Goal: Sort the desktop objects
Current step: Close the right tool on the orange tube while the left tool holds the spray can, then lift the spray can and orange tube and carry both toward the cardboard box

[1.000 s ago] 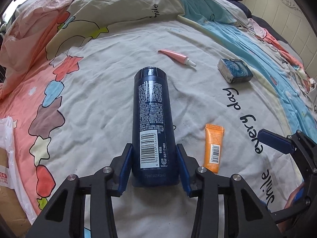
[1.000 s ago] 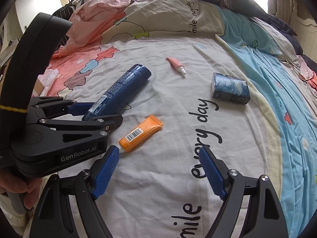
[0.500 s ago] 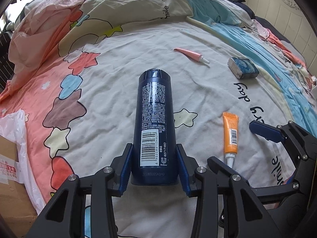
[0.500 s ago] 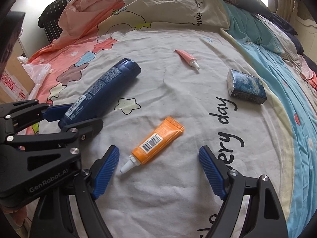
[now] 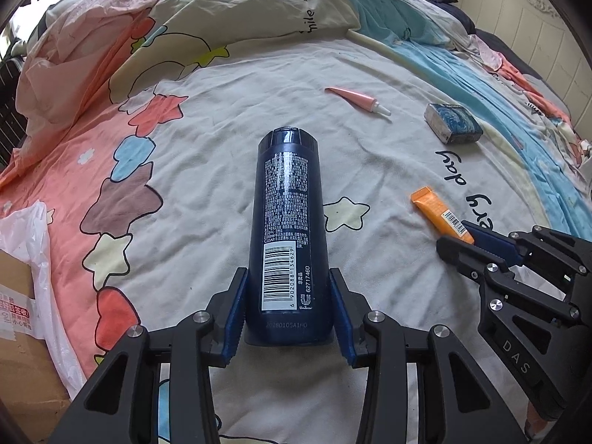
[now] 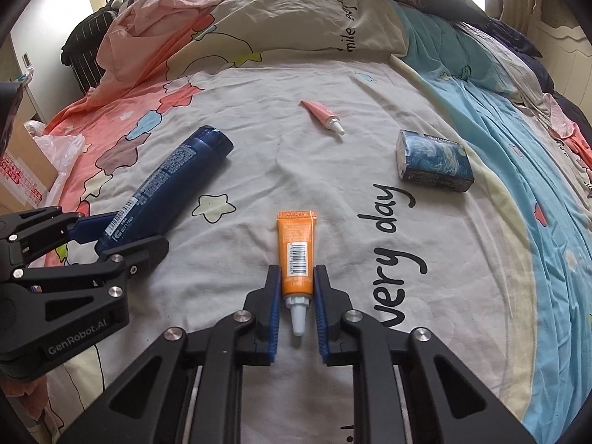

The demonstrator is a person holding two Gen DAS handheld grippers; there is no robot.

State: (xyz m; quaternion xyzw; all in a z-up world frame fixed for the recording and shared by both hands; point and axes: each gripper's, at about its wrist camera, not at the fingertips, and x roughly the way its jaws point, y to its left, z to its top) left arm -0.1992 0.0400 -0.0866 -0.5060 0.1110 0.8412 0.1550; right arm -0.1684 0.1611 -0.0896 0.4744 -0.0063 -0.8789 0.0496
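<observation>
We find the left gripper [image 5: 288, 309] clamped on the base of the dark blue bottle [image 5: 286, 233], which lies on the bedsheet [image 5: 207, 170] pointing away. The right gripper [image 6: 296, 298] is closed on the cap end of the orange tube [image 6: 296, 251]. Beyond, well apart, we note a pink tube [image 6: 321, 115] and a blue box [image 6: 433, 161].

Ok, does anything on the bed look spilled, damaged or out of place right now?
Nothing stands out. The blue bottle and orange tube are capped and intact, each gripped between jaws. The pink tube and blue box lie undisturbed on the wrinkled bedsheet. No spill shows.
</observation>
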